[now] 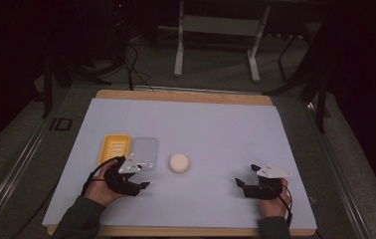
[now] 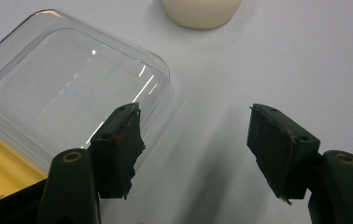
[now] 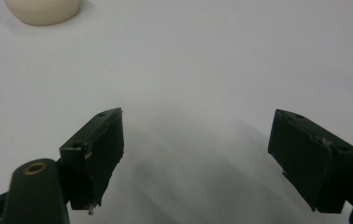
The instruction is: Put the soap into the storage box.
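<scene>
A cream round soap bar [image 1: 179,163] lies on the white table sheet [image 1: 211,124]; it also peeks in as the soap bar [image 2: 201,11] and the soap bar [image 3: 43,10] at the top of both gripper views. Left of it sit a clear plastic lid [image 1: 145,153] and a yellow soap dish [image 1: 114,148], side by side. My left gripper [image 1: 139,180] hovers just in front of the lid, open and empty, with one jaw over the lid [image 2: 72,88] corner. My right gripper [image 1: 245,180] rests open at the near right, over bare sheet, nothing between its jaws.
The sheet covers a wooden board [image 1: 183,95] whose far edge shows. Beyond the table stand a white metal frame [image 1: 216,40] and cables on a dark floor.
</scene>
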Tool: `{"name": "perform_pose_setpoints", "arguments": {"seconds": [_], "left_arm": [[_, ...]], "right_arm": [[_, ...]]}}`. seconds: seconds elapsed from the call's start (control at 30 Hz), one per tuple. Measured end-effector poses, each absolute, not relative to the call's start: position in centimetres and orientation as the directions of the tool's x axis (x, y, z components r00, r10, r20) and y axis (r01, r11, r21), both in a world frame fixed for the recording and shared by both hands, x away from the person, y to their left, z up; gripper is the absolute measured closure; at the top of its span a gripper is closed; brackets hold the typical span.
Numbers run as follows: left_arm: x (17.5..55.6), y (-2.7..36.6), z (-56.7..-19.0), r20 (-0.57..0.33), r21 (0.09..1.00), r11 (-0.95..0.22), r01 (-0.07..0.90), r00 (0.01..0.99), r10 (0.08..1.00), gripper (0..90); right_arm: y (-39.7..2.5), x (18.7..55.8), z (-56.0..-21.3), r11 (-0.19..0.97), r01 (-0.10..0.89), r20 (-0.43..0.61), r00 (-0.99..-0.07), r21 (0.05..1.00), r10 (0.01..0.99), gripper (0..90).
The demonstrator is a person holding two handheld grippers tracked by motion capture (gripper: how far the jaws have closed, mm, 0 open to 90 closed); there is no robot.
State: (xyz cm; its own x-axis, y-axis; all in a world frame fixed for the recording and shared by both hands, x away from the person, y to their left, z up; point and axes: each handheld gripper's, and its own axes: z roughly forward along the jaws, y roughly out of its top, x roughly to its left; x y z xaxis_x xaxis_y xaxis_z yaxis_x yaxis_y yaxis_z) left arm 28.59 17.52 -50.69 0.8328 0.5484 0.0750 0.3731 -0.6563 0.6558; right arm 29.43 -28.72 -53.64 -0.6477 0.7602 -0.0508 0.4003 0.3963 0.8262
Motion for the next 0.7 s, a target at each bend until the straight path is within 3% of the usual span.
{"name": "perform_pose_setpoints", "arguments": {"seconds": [0.7], "left_arm": [[29.3,16.1,-50.7,0.080,0.636,-0.686,0.353,0.854,0.514,34.7]], "right_arm": [[-28.8,29.4,-53.6,0.392,0.397,-0.052,-0.645,0.830,0.762,18.1]]}}
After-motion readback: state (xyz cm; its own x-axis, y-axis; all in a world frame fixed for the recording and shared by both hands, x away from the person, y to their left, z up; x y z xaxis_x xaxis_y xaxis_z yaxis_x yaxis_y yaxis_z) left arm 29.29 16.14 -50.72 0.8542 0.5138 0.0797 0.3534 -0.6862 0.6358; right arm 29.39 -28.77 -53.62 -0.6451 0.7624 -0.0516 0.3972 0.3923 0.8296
